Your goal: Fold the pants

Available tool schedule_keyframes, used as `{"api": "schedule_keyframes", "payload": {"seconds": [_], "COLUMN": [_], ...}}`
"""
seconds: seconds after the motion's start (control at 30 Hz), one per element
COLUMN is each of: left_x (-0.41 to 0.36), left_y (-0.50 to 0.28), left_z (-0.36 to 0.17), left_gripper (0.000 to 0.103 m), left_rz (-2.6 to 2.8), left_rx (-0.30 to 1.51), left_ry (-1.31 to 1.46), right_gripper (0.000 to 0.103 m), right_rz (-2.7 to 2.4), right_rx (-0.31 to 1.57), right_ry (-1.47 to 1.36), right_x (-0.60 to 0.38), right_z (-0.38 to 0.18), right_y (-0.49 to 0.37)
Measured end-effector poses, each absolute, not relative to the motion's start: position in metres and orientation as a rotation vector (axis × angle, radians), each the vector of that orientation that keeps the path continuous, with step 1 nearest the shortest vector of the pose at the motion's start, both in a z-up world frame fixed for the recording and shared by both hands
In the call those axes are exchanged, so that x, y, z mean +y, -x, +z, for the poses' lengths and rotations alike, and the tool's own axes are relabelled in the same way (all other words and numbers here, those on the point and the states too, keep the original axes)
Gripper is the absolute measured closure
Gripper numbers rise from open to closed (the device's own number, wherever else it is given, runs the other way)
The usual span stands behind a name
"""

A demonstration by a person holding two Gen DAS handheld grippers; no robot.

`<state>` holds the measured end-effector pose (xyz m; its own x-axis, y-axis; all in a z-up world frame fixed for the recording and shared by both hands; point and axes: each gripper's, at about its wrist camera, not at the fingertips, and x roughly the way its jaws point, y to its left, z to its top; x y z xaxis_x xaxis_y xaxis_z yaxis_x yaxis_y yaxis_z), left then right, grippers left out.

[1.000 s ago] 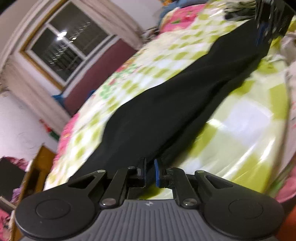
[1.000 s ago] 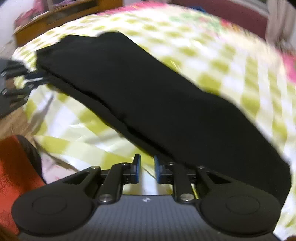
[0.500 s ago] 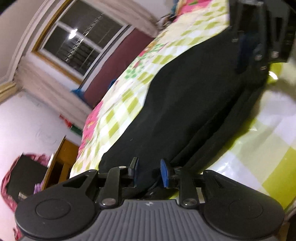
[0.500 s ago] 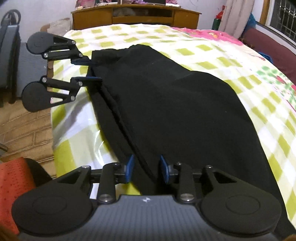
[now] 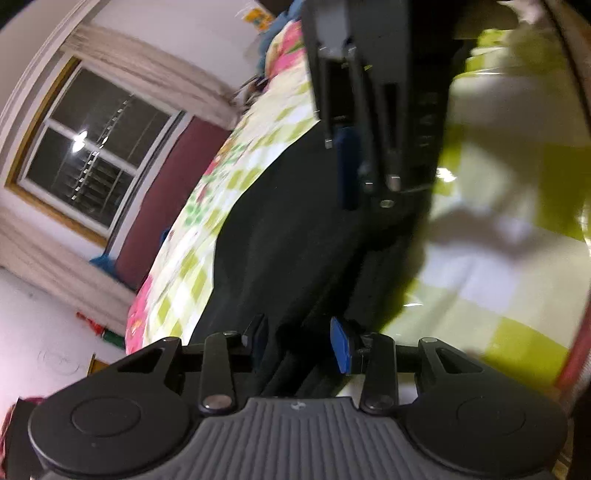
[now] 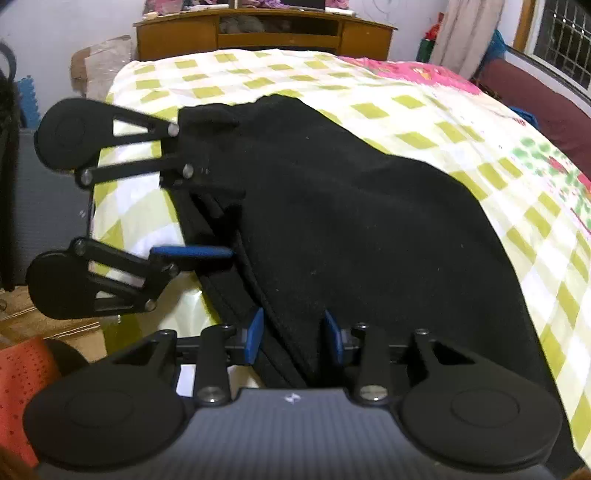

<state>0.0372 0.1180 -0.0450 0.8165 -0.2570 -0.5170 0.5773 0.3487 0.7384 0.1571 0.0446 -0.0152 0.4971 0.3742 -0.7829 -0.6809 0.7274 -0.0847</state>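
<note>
Black pants (image 6: 351, 221), folded lengthwise, lie flat on the green-checked bedsheet (image 6: 406, 99). My right gripper (image 6: 293, 336) is at the pants' near edge. Its blue pads stand apart with the seam running between them, and I see no pinch. My left gripper (image 6: 218, 214) is at the far-left corner of the pants. Its jaws are opening wide, one finger above the fabric and one blue pad beside the edge. In the left wrist view, the left gripper (image 5: 299, 339) has the dark pants (image 5: 280, 240) between its spread pads. The right gripper's fingers (image 5: 347, 166) hang close ahead.
The bed's side edge drops off at the left near a red perforated seat (image 6: 22, 387) and a brick floor. A wooden cabinet (image 6: 266, 29) stands past the bed's far end. A maroon bench (image 6: 535, 99) and a window (image 5: 85, 158) line the other side.
The left jaws have gone from nearly shut to wide apart. The right jaws widened too. The two grippers have come much closer together along the pants' edge.
</note>
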Motion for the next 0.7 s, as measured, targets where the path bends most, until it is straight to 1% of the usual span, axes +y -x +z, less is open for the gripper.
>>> {"api": "schedule_keyframes", "payload": {"seconds": [0.07, 0.1, 0.13, 0.2, 0.33, 0.47, 0.5, 0.53, 0.57, 0.63, 0.7], "left_x": [0.115, 0.115, 0.114, 0.114, 0.124, 0.126, 0.124, 0.12, 0.117, 0.115, 0.119], "left_y": [-0.04, -0.043, -0.045, -0.039, -0.035, -0.049, -0.05, -0.053, -0.055, -0.06, -0.063], "left_z": [-0.048, -0.05, -0.053, -0.054, -0.052, -0.053, -0.053, -0.053, -0.052, -0.048, -0.044], "left_gripper": [0.05, 0.05, 0.05, 0.051, 0.051, 0.051, 0.051, 0.052, 0.054, 0.065, 0.069], "left_rz": [-0.544, -0.539, -0.536, -0.552, -0.575, -0.523, -0.517, -0.508, -0.502, -0.504, -0.509], "left_rx": [0.34, 0.344, 0.348, 0.333, 0.338, 0.366, 0.371, 0.375, 0.376, 0.399, 0.425], "left_ry": [-1.089, -1.087, -1.096, -1.142, -1.18, -1.161, -1.152, -1.142, -1.128, -1.078, -1.031], "right_gripper": [0.068, 0.064, 0.064, 0.065, 0.064, 0.064, 0.067, 0.069, 0.069, 0.069, 0.068], "right_rz": [0.638, 0.632, 0.639, 0.673, 0.699, 0.642, 0.635, 0.633, 0.629, 0.632, 0.656], "right_rx": [0.833, 0.841, 0.845, 0.838, 0.8, 0.829, 0.835, 0.834, 0.837, 0.85, 0.84], "right_ry": [0.42, 0.413, 0.406, 0.421, 0.539, 0.48, 0.458, 0.452, 0.454, 0.447, 0.429], "right_x": [0.045, 0.046, 0.048, 0.055, 0.065, 0.067, 0.067, 0.068, 0.069, 0.07, 0.069], "right_z": [-0.018, -0.019, -0.019, -0.017, -0.022, -0.028, -0.025, -0.024, -0.024, -0.021, -0.012], "right_y": [-0.16, -0.162, -0.164, -0.159, -0.146, -0.161, -0.164, -0.164, -0.165, -0.165, -0.161]}}
